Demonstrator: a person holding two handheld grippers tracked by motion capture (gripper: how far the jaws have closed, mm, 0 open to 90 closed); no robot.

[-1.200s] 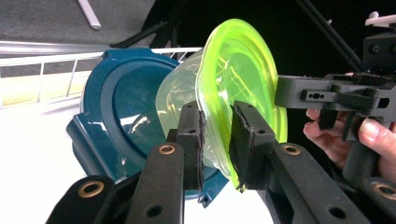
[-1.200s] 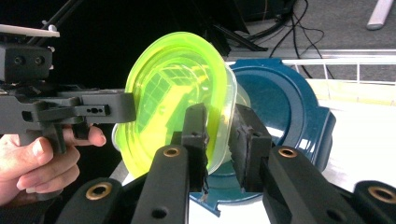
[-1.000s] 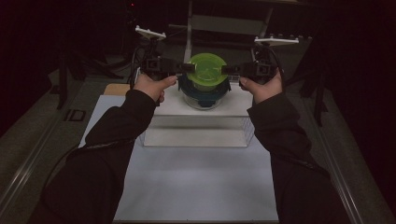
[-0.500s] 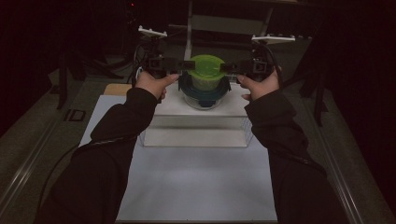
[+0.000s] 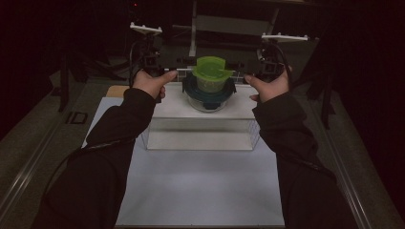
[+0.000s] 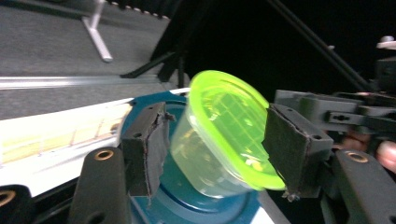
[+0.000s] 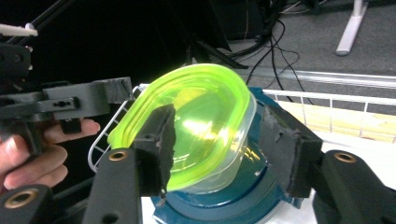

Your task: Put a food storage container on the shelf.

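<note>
Risk: green-lidded tub (image 5: 210, 75), centre frame, tilted on blue-lidded container (image 5: 208, 91); could topple. Left gripper (image 6: 212, 140), right gripper (image 7: 219, 140) just opening, released, tub between jaws.

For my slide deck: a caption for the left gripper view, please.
Left gripper, jaws just opening, straddles a green-lidded clear tub on a dark blue lid.

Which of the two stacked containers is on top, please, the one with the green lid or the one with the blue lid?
The green-lidded container: small and clear, it sits on the blue lid of the larger container.
</note>
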